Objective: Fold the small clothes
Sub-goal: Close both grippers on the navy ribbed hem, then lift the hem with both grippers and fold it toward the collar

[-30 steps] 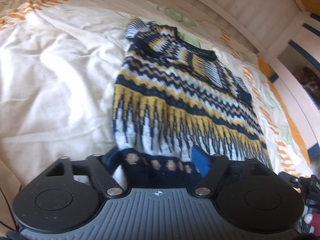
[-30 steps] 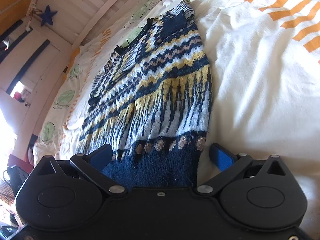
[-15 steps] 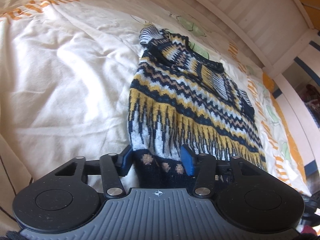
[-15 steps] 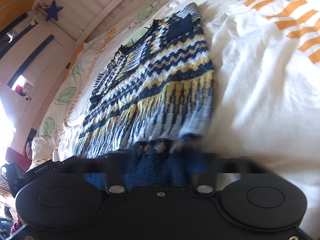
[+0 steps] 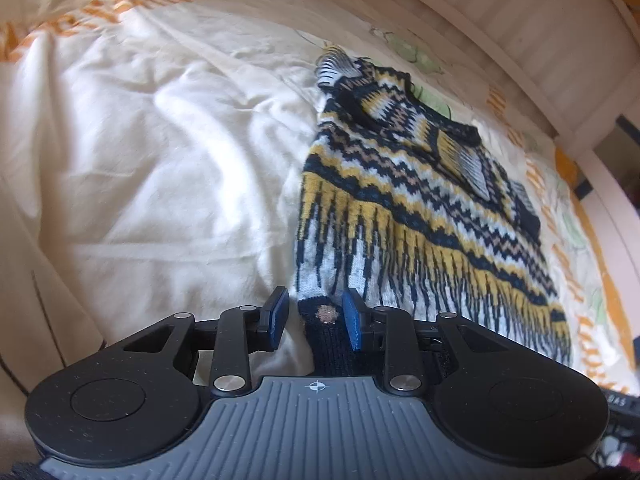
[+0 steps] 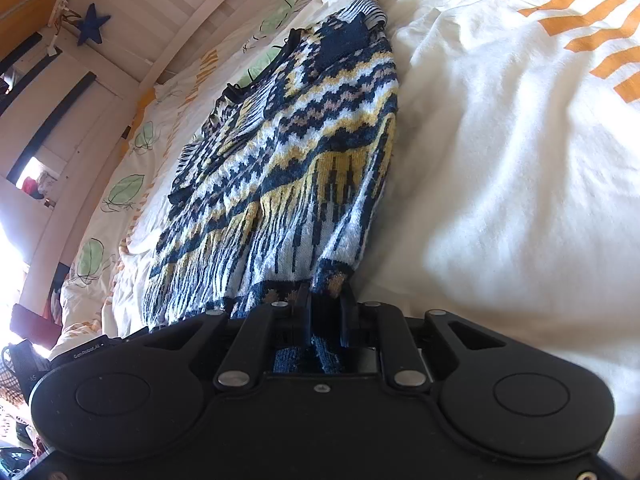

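Note:
A small knitted sweater [image 5: 404, 208] with navy, yellow and white zigzags lies flat on the bed, neck at the far end. Its navy hem faces both grippers. In the left wrist view my left gripper [image 5: 316, 316] straddles the hem's left corner; its jaws are closing, the right blue pad against the knit and the left pad still a little apart from it. In the right wrist view the same sweater [image 6: 304, 152] runs away from me, and my right gripper [image 6: 326, 300] is shut on the hem's right corner, the fabric bunched between its fingers.
The cream duvet [image 5: 152, 168] with orange stripes and green leaf prints spreads wrinkled on both sides of the sweater. A white slatted bed rail [image 6: 168, 12] runs along the far side, a blue star [image 6: 93, 24] hanging by it. Clutter lies beyond the bed's left edge [image 6: 28, 328].
Both grippers stood wide around the hem. The right one has snapped shut on the hem and puckered the knit. The left one's jaws have narrowed around the left corner.

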### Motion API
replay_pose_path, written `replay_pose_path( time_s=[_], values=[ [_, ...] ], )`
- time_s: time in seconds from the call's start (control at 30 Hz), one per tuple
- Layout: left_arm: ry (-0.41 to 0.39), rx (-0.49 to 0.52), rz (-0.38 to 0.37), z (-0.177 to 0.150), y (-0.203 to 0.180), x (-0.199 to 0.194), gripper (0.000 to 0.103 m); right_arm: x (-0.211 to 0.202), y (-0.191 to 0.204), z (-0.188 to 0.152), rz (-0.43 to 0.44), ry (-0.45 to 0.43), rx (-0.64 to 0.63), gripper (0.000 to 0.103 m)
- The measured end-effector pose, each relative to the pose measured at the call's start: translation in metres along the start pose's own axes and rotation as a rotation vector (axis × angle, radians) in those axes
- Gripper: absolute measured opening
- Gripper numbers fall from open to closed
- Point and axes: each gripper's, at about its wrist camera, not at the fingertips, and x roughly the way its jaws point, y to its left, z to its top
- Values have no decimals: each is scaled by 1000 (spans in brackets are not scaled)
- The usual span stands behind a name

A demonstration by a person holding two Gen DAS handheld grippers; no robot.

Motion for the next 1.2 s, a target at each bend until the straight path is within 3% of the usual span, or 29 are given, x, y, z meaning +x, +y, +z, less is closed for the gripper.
replay_pose_path(
  time_s=[0.2,0.23,0.27,0.3,0.33,0.53,0.7,0.87,1.2],
  values=[
    [17,36,-47,3,-7,7,42,0,0,0,-2,0,-6,24],
    [17,42,-47,3,-7,7,41,0,0,0,-2,0,-5,24],
    [12,43,-45,3,-7,6,20,0,0,0,-1,0,-5,24],
    [11,39,-42,3,-6,6,10,0,1,0,0,-1,-5,25],
    [13,27,-52,3,-4,6,8,0,1,0,5,-1,-7,27],
    [-45,-43,-123,8,1,-9,7,-19,3,6,71,-96,11,17],
    [-105,-76,-175,22,-4,-29,7,-37,7,19,143,-189,43,17],
    [-149,-83,-219,43,-15,-40,7,-40,11,36,190,-221,74,17],
    [-197,-96,-284,106,-30,-25,7,-34,31,110,256,-293,45,17]
  ],
)
